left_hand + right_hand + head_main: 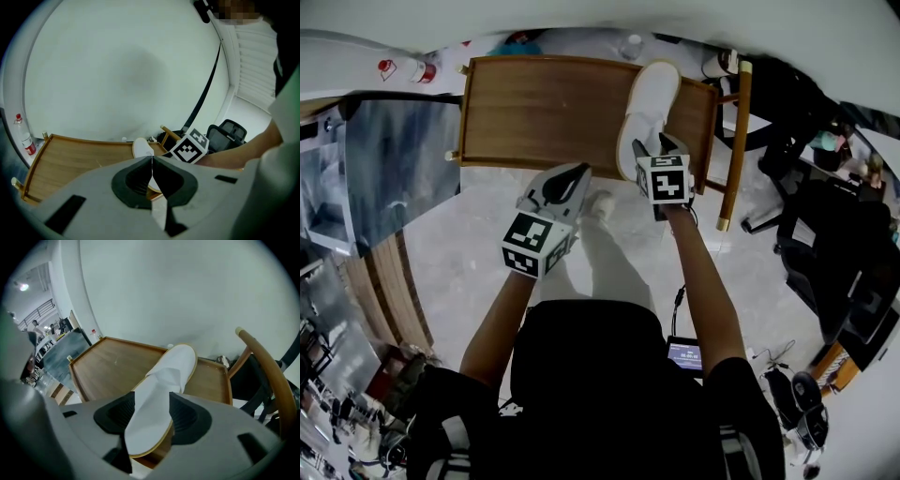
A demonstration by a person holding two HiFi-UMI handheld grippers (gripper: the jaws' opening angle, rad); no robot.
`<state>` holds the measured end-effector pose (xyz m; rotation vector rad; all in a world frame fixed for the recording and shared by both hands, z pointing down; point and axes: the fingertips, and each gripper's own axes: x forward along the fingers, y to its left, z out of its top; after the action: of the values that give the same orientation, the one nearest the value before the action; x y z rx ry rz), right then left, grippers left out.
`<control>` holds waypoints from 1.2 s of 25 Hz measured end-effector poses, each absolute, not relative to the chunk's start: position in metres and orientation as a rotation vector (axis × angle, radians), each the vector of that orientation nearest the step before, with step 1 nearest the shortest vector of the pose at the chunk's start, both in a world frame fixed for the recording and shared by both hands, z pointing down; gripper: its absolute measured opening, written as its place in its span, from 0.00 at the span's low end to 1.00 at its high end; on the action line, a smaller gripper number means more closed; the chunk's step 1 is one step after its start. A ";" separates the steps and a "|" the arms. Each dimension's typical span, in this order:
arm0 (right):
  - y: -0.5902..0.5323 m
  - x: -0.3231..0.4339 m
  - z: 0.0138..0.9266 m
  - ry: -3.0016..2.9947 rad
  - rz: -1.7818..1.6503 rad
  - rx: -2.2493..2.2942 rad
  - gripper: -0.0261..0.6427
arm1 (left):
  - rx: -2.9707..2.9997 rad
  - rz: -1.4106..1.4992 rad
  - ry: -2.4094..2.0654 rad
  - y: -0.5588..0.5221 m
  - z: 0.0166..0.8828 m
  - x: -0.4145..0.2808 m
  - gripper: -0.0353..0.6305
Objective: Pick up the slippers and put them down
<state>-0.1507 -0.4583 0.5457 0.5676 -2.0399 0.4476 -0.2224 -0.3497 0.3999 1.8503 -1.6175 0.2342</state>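
A white slipper (649,112) lies on the right part of a wooden tray-like table (534,112), toe toward the wall. My right gripper (656,146) stands at its heel end, pointing steeply down. In the right gripper view the slipper (161,390) runs between the wide-apart jaws of the right gripper (152,412), and it rests on the wood. My left gripper (573,174) hangs over the table's front edge, left of the slipper. Its jaws are shut with nothing between them, as the left gripper view (151,164) shows. A second slipper is not in view.
A curved wooden rail (736,141) stands just right of the table. A bottle with a red label (412,67) sits at the far left by the wall. A grey cabinet (394,159) is at the left, and black office chairs (825,216) are at the right.
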 end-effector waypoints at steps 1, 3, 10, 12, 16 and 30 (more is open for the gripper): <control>-0.460 -0.151 0.549 -2.031 0.443 0.573 0.36 | 1.850 0.236 -1.612 -0.349 0.401 -0.221 0.06; -0.464 -0.150 0.554 -2.015 0.443 0.588 0.36 | 1.850 0.242 -1.608 -0.348 0.404 -0.219 0.06; -0.466 -0.149 0.565 -1.980 0.419 0.614 0.29 | 1.821 0.257 -1.602 -0.340 0.414 -0.219 0.06; -0.466 -0.149 0.565 -1.978 0.427 0.624 0.26 | 1.820 0.256 -1.603 -0.340 0.414 -0.219 0.06; -0.466 -0.147 0.564 -1.974 0.427 0.641 0.21 | 1.820 0.248 -1.614 -0.341 0.415 -0.220 0.06; -0.472 -0.141 0.568 -1.952 0.396 0.673 0.07 | 1.817 0.227 -1.622 -0.345 0.416 -0.224 0.06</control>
<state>-0.1412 -0.4720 0.5683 0.6727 -1.9525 0.3957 -0.2236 -0.3450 0.4157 1.8170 -1.6217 0.2270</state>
